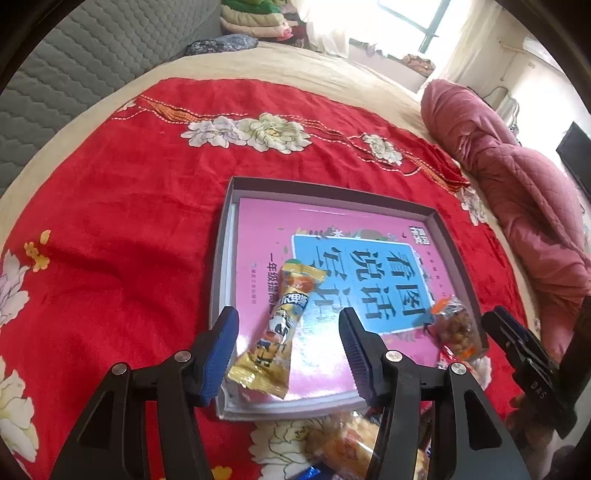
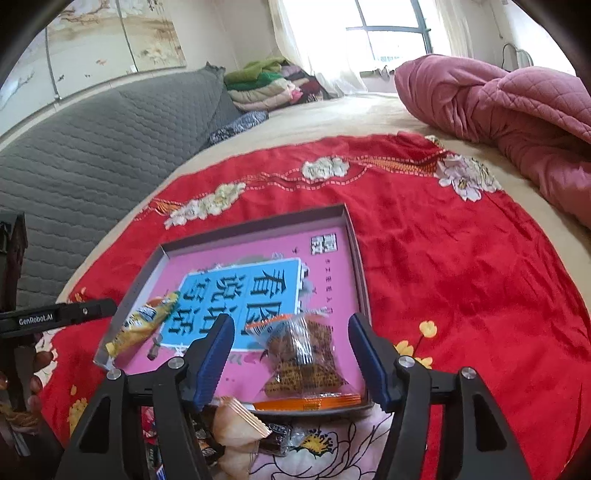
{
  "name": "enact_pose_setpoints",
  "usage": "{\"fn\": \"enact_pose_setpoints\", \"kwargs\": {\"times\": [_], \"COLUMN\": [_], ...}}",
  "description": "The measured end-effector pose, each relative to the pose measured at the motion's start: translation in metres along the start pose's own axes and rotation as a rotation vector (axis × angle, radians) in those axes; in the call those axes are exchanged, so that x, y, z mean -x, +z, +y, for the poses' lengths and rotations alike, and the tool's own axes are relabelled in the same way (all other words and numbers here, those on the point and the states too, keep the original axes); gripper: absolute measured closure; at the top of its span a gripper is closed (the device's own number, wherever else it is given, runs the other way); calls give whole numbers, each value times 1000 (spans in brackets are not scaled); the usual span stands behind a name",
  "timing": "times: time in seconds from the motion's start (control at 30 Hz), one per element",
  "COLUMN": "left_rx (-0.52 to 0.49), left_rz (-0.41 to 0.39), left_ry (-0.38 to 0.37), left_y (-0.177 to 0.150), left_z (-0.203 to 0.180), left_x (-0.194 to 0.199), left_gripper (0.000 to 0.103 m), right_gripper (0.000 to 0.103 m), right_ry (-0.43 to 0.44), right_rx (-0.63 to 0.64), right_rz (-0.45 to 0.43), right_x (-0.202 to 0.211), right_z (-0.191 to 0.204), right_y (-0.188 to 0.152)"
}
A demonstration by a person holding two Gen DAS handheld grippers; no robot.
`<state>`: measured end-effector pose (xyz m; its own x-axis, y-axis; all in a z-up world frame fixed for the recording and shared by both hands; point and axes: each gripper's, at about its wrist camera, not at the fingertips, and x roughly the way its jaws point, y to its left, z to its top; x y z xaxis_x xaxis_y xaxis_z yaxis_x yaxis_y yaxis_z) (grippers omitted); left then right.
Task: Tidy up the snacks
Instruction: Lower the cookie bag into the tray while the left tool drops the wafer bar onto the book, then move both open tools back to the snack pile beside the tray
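Plainly both grippers stand wide open and grip nothing. Between the fingers of the left gripper (image 1: pixel 288 343) lies the yellow snack stick (image 1: pixel 275 332), at the near edge of the shallow box (image 1: pixel 221 258); between those of the right gripper (image 2: pixel 291 354) lies the clear cracker packet (image 2: pixel 303 354). Both look light, crinkly, slippery and crushable; pinching mid-body seems best.

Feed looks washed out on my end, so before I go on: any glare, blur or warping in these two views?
Left wrist view: window blown out white, sheen on the pink book, box edges bowed by the fisheye. Right wrist view: window overexposed too, clear snack bag sharp, pile of snacks at the bottom edge soft and shadowed.
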<state>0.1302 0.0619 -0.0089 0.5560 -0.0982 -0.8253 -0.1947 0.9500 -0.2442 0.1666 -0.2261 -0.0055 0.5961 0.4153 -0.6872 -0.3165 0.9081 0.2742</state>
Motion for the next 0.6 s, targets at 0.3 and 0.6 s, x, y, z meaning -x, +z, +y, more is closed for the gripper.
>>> {"fn": "enact_pose_setpoints", "kwargs": {"times": [0.3, 0.6], "left_rx": [9, 5], "left_rz": [24, 72], "left_ry": [-39, -93], "left_y": [-10, -24], "left_z": [-2, -12], "left_x": [13, 18], "left_gripper": [43, 40], "right_gripper": [33, 32], "right_ry": [14, 20], "right_rx": [-9, -15], "right_rz": [-44, -65], "right_x": [12, 22], "right_z": [0, -1], "right_y": [3, 2]}}
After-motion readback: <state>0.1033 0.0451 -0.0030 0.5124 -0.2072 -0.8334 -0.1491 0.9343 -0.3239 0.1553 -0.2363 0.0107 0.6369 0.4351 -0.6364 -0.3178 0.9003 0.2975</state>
